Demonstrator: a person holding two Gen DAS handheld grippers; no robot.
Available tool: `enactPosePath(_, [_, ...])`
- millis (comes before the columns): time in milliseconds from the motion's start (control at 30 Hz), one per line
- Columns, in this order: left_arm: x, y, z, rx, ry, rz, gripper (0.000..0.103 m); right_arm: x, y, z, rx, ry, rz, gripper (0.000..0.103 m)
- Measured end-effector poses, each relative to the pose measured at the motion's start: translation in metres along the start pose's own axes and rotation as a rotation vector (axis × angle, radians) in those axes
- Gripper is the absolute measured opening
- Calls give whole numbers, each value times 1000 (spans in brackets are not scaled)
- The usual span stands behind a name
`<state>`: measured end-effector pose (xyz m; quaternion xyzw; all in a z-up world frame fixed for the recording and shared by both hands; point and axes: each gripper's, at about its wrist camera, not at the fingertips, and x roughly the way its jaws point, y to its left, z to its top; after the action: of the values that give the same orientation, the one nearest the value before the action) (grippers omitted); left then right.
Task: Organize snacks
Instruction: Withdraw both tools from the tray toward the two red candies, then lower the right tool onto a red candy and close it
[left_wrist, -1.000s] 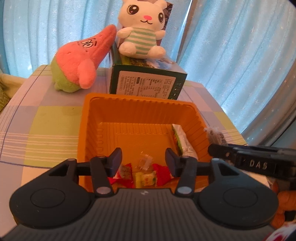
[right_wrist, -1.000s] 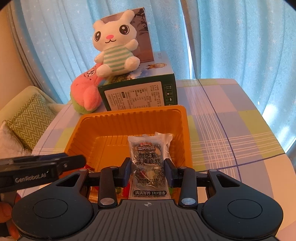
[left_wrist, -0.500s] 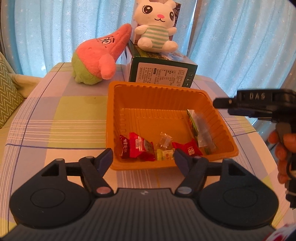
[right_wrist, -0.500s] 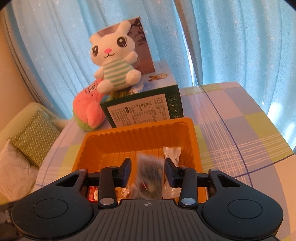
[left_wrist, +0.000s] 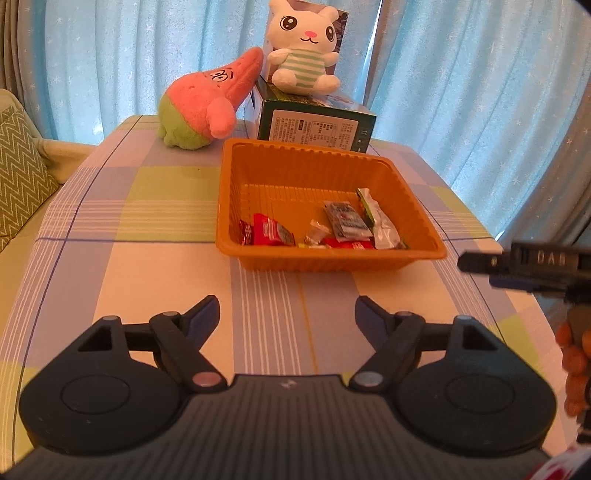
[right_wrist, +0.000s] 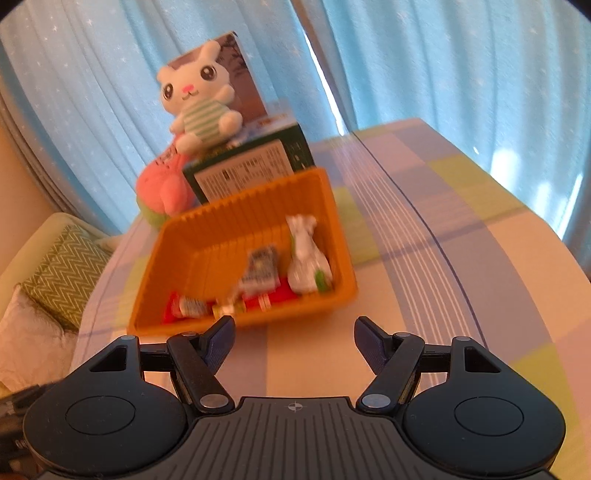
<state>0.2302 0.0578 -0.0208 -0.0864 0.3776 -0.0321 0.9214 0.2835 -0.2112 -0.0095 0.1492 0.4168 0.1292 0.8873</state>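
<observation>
Left gripper (left_wrist: 284, 314) and right gripper (right_wrist: 293, 334): jaws wide, just opening, nothing between. Snacks (left_wrist: 317, 229) lie in orange tray (left_wrist: 332, 258) mid-tabletop. Bare tablecloth (left_wrist: 147, 258) toward near edge.

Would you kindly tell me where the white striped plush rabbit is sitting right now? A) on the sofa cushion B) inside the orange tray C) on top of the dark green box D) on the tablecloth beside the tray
C: the rabbit sits on the box, behind the tray.
</observation>
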Motion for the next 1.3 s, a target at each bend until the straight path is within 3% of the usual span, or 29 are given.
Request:
enactPosePath(200, [-37,-10,-27,-2,-1,19,79,-40,4,-47,-67,3,-56,71])
enactPosePath(600, [-103,-20,-76,-9,2,36,82,-110,-1,-106,-26,5,-62,71])
enactPosePath(967, [-127,-28,-108,-11,20,31,83,-141,-4,-132,-55,16,-94,71])
enactPosePath(1300, [-126,-38,-111,15,30,17,83,-142,-9,-138,-68,30,-105,71])
